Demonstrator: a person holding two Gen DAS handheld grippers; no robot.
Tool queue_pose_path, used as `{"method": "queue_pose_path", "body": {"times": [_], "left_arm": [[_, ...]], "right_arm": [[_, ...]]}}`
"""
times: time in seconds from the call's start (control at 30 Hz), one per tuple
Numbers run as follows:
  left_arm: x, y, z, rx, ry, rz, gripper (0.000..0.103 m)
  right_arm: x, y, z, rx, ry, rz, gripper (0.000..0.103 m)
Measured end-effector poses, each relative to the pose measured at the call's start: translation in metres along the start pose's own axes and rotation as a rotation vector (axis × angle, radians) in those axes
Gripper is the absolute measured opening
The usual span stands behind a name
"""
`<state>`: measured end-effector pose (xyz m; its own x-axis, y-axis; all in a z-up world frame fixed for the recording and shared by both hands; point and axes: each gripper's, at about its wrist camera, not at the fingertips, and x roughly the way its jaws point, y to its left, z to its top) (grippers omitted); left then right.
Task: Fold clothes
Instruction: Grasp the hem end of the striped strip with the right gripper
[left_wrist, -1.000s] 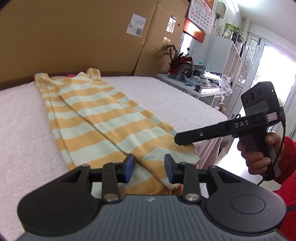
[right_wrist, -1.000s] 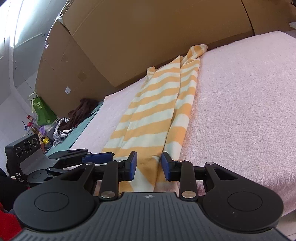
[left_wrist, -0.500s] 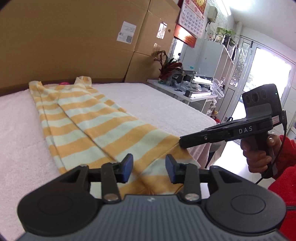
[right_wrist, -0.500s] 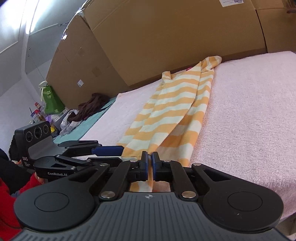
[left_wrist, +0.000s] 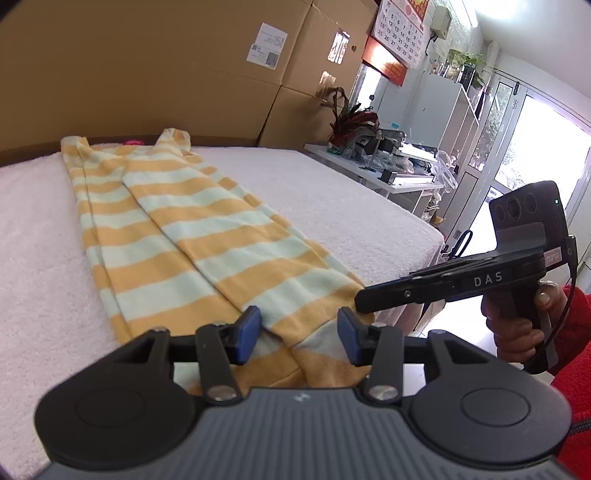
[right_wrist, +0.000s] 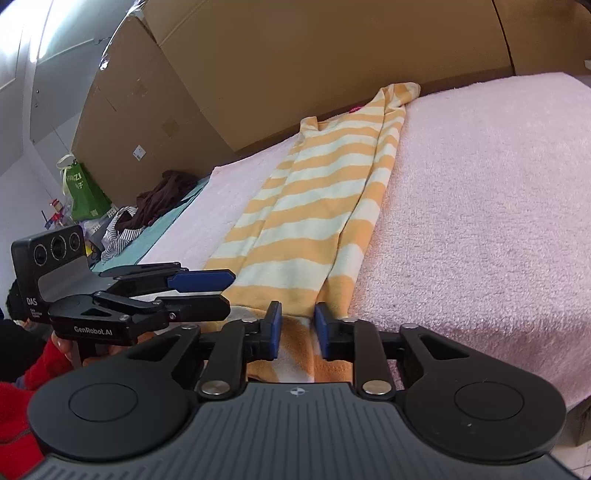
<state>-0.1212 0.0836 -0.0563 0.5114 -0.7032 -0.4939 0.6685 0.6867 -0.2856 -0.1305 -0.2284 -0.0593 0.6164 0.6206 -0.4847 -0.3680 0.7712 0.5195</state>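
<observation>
While both tongs stand open, I hold nothing. At lower left, the left gripper (right_wrist: 227, 291) has just been opening beside the hem. At lower centre, the right gripper (right_wrist: 297, 328) has too, with the hem between its pads but unpinched. The striped garment (right_wrist: 325, 206) lies lengthwise up the middle of the pink covering (right_wrist: 480, 221).

Risks: the overhanging hem may slide off, and adjacent tongs may collide. The clothes pile (right_wrist: 159, 195) at left is clear. The cardboard boxes (right_wrist: 332, 55) back the collar.

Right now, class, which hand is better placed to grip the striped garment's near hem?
Right, probably: the right gripper, fingers just eased open, closely straddles the hem of the striped garment; the left gripper gapes wider.
</observation>
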Motion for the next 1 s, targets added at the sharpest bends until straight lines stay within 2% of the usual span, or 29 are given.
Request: {"method": "queue_pose_path", "body": {"times": [0.07,0.13,0.27,0.33,0.43,0.47,0.5,0.7,0.83,0.87,0.93,0.97,1.0], "left_arm": [[0.002,-0.001,0.001,-0.004,-0.005,-0.013,0.046],[0.005,-0.002,0.001,-0.001,-0.005,-0.024,0.051],[0.010,-0.004,0.000,0.025,0.004,-0.024,0.052],[0.008,-0.003,0.002,0.036,0.004,-0.016,0.052],[0.005,0.002,0.006,0.024,-0.006,-0.019,0.054],[0.005,0.003,0.006,0.020,-0.006,-0.019,0.054],[0.006,0.004,0.007,0.019,-0.005,-0.019,0.054],[0.011,-0.005,0.014,0.044,-0.031,-0.024,0.054],[0.026,-0.005,0.018,0.050,-0.010,-0.022,0.055],[0.029,-0.005,0.018,0.051,-0.003,-0.020,0.055],[0.032,-0.005,0.018,0.053,0.008,-0.015,0.055],[0.033,-0.005,0.018,0.055,0.011,-0.013,0.055],[0.032,-0.005,0.018,0.057,0.011,-0.011,0.055]], "right_arm": [[-0.007,-0.001,0.001,0.004,-0.026,0.017,0.009],[-0.016,0.000,0.000,-0.011,-0.047,0.020,0.009],[-0.014,-0.002,-0.007,-0.004,-0.002,-0.010,0.010],[-0.011,-0.001,-0.008,-0.014,0.014,-0.018,0.016],[-0.012,-0.003,0.001,-0.004,-0.034,0.007,0.022],[-0.011,-0.005,0.005,0.011,-0.050,0.018,0.031],[-0.007,-0.008,0.009,0.025,-0.057,0.031,0.035],[0.027,-0.028,0.029,0.140,-0.043,0.086,0.032],[0.036,-0.047,0.038,0.278,-0.109,0.131,0.037],[0.039,-0.051,0.040,0.301,-0.124,0.134,0.037],[0.043,-0.055,0.046,0.312,-0.153,0.125,0.028],[0.044,-0.054,0.048,0.302,-0.166,0.116,0.011],[0.044,-0.053,0.050,0.290,-0.177,0.097,0.002]]}}
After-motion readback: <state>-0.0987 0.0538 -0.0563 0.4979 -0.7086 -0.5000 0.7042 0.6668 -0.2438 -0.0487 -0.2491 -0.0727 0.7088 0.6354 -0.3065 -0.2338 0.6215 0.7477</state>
